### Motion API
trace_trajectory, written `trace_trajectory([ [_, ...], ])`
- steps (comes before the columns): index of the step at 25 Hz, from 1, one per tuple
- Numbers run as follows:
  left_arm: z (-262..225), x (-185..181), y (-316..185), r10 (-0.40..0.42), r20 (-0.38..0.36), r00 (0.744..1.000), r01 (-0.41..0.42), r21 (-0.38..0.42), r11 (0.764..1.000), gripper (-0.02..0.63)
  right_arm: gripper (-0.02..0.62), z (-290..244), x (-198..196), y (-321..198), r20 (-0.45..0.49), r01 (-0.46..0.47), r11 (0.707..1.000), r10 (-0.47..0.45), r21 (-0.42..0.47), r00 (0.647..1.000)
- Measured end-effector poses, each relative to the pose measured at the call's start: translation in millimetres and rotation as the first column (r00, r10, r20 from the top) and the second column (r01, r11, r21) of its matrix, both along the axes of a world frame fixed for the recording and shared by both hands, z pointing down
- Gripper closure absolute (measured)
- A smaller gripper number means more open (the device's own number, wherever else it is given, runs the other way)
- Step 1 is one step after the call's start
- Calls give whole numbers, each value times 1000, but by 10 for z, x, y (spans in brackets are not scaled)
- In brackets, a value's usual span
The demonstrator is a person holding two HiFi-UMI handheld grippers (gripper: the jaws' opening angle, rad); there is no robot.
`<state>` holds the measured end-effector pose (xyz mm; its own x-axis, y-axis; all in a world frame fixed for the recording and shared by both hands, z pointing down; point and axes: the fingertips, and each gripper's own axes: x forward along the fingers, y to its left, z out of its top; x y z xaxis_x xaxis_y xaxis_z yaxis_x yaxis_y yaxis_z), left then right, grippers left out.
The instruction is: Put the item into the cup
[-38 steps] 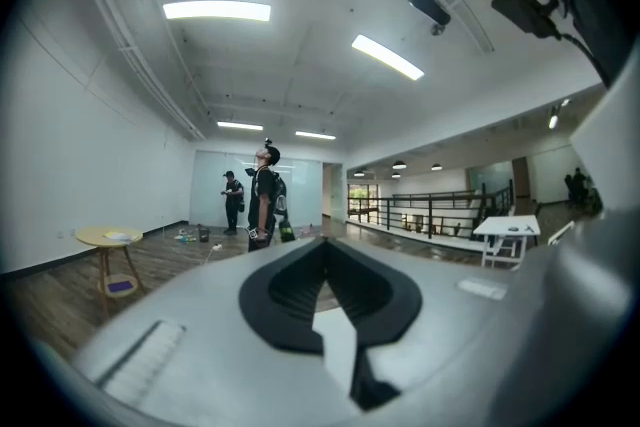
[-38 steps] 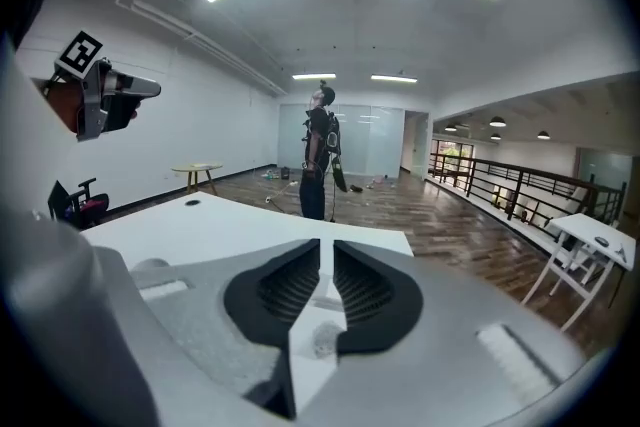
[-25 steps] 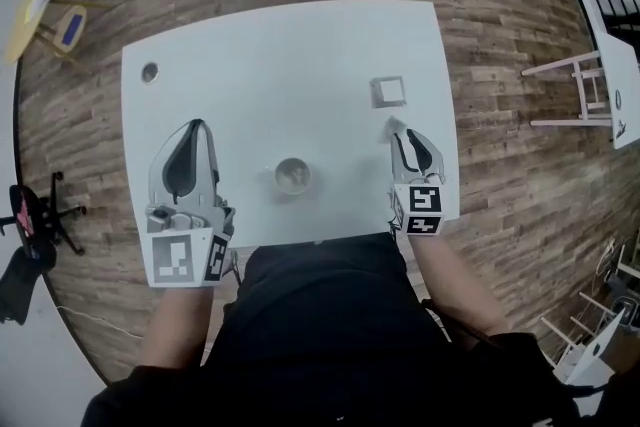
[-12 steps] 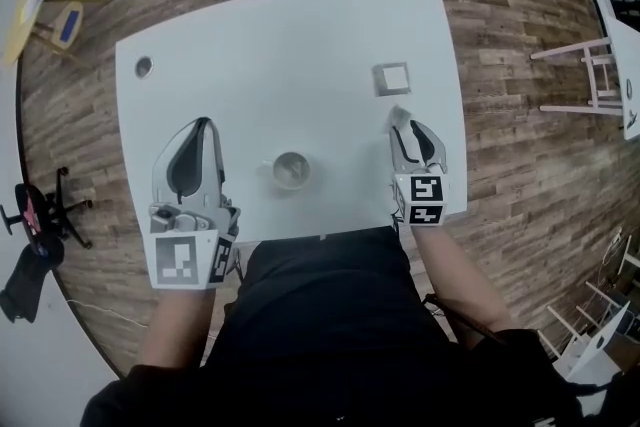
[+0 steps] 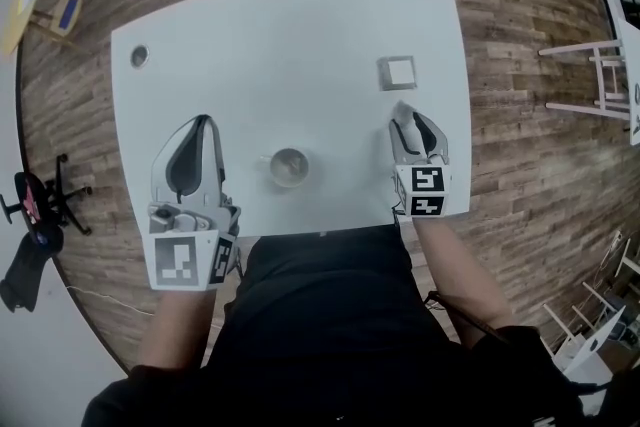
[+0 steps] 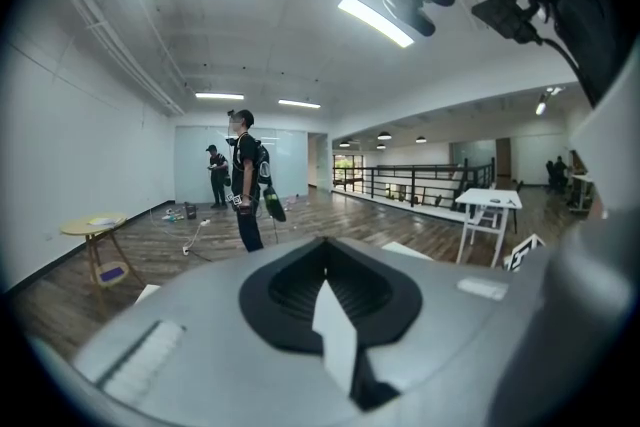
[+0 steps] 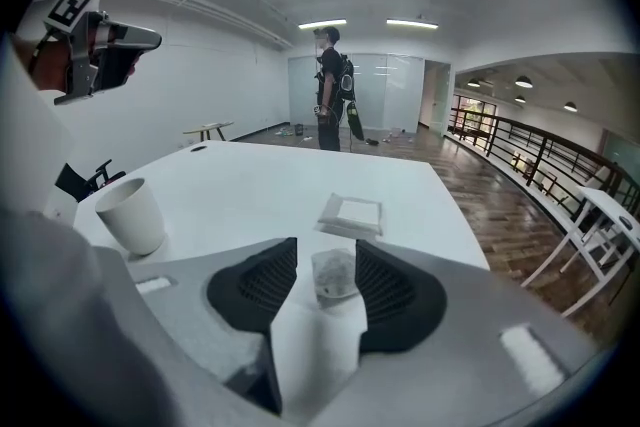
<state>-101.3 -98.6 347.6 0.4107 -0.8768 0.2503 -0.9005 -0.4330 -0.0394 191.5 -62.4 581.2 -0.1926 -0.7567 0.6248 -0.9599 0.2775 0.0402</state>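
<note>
A white paper cup (image 5: pixel 289 167) stands upright near the table's front edge, between my two grippers; in the right gripper view the cup (image 7: pixel 130 213) is at the left. A small translucent packet (image 7: pixel 333 275) lies on the table between the jaws of my right gripper (image 7: pixel 327 247). The jaws have just been opening, and the pads do not press on the packet. In the head view my right gripper (image 5: pixel 404 119) points at the packet near the table's right edge. My left gripper (image 5: pixel 200 123) hovers left of the cup, shut and empty, its tips meeting (image 6: pixel 322 240).
A flat square white packet (image 5: pixel 397 72) lies just beyond the small one, also seen as a square (image 7: pixel 352 212). The white table (image 5: pixel 300 35) has a round hole (image 5: pixel 139 56) at its far left corner. A person (image 7: pixel 333 90) stands beyond the table on the wooden floor.
The right gripper's jaws have spread wider around the small packet and the gripper has sunk toward the table. The left gripper has stayed in place, shut.
</note>
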Motion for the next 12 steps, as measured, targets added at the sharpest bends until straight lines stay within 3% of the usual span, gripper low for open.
trace_trajectory([
  [12, 88, -6, -4, -29, 12, 1000, 30, -38, 999, 600, 408, 162, 48, -5, -27, -10, 996, 8, -85, 1000],
])
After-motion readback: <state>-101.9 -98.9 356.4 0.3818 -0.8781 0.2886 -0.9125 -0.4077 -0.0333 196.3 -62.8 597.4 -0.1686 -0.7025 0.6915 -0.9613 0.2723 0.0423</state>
